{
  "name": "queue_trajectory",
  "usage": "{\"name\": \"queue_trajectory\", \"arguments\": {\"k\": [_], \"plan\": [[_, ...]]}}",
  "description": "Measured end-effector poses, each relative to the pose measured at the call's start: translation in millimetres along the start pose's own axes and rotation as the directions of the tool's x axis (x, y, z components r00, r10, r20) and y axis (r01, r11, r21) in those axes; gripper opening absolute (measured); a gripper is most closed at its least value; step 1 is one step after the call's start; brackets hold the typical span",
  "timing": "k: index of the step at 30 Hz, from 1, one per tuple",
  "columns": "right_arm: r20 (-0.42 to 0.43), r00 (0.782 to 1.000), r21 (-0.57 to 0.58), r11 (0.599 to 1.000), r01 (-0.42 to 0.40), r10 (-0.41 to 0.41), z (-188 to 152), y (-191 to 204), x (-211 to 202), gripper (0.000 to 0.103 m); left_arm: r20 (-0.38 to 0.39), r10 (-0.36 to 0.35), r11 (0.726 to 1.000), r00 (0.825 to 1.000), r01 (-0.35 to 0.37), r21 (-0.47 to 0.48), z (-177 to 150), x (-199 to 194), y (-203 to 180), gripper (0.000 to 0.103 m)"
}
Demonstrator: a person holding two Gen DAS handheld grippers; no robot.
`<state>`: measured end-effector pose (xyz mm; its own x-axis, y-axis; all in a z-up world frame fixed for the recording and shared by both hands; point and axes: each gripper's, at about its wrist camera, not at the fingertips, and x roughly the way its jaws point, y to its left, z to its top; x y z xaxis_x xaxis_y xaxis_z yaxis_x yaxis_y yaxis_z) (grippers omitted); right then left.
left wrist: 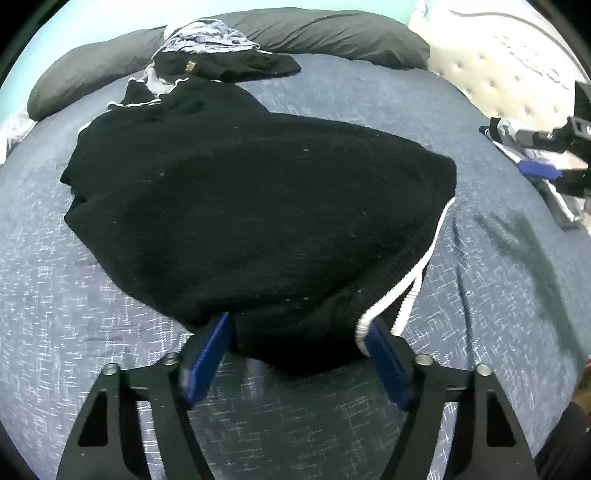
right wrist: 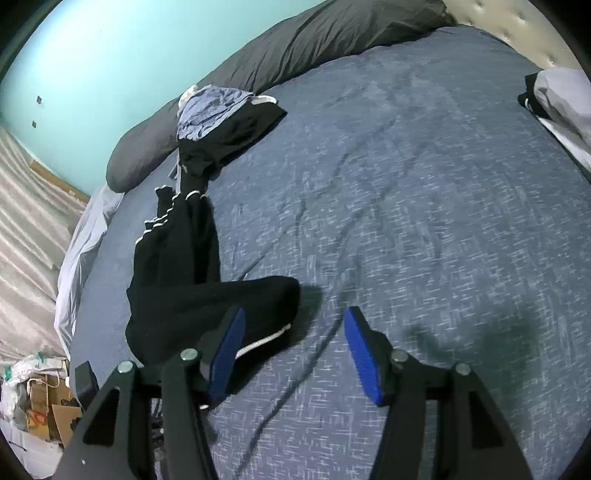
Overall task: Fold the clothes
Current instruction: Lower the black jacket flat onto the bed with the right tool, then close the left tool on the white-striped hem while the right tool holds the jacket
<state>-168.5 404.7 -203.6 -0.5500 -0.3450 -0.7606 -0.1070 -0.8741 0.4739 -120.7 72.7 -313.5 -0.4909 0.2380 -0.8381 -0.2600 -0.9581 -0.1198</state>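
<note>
Midway through a fold, black track pants (left wrist: pixel 258 206) with a white side stripe (left wrist: pixel 391 291) lie bunched on a blue-grey bedspread (left wrist: pixel 480 295), their near edge bulging up between the blue pads of the left gripper (left wrist: pixel 299 343). The jaws stand partly apart, one pad at each flank of the cloth; whether the pads actually press on the fabric cannot be told from this view. The garment's bulk spreads away ahead of the jaws, its far cuffs reaching toward a small heap of dark and pale blue clothes (left wrist: pixel 214 55) against a grey pillow (left wrist: pixel 332 33).

Seen from the right wrist, the right gripper (right wrist: pixel 295 350) hovers with its jaws moderately wide and nothing between them but bedspread; the pants (right wrist: pixel 192 280) lie just beyond and beside its left pad, the striped hem closest.

By the look of it the knit is soft, light and limp, likely to sag and slide rather than hold a crease, so a pinch on doubled cloth at the hem or along the striped seam should carry it best. A folded grey item (right wrist: pixel 561 99) rests well ahead, at the far right.
</note>
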Motion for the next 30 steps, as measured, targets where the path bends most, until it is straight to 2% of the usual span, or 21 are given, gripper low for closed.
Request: {"name": "queue_trajectory", "arguments": {"k": [5,7,12,16,22,25,26,28,30], "plan": [[-0.036,0.999,-0.036,0.999,-0.012,0.011,-6,13,13,0.058,0.011,-0.014,1.000,1.000,0.014,0.020,-1,-8,10,0.047],[-0.048,0.999,-0.052,0.998,-0.019,0.017,-7,17,18,0.058,0.008,-0.024,0.999,1.000,0.024,0.037,-2,-10,12,0.044],[-0.085,0.996,-0.064,0.998,-0.023,0.018,-12,21,34,0.058,-0.002,-0.057,0.997,0.998,0.057,0.051,-3,-12,13,0.043],[-0.104,0.995,-0.044,0.999,-0.008,0.004,-18,16,49,0.072,-0.002,-0.075,0.996,0.997,0.075,0.048,-3,-10,13,0.042],[-0.088,0.996,-0.015,0.999,-0.032,0.030,-13,13,71,0.074,-0.001,-0.096,0.994,0.995,0.095,0.058,-3,-11,16,0.030],[-0.115,0.991,0.000,0.997,-0.072,0.072,-13,16,89,0.073,0.006,-0.101,0.993,0.995,0.101,0.060,-3,-16,18,0.024],[-0.113,0.991,-0.010,0.997,-0.076,0.074,-12,19,92,0.069,0.009,-0.101,0.993,0.995,0.100,0.063,-2,-18,19,0.023],[-0.102,0.993,-0.037,0.997,-0.069,0.065,-11,26,96,0.036,0.015,-0.100,0.993,0.995,0.098,0.070,-1,-22,21,0.020],[-0.108,0.992,-0.048,0.996,-0.073,0.068,-12,32,99,0.011,0.024,-0.096,0.993,0.995,0.094,0.074,1,-29,24,0.017]]}}
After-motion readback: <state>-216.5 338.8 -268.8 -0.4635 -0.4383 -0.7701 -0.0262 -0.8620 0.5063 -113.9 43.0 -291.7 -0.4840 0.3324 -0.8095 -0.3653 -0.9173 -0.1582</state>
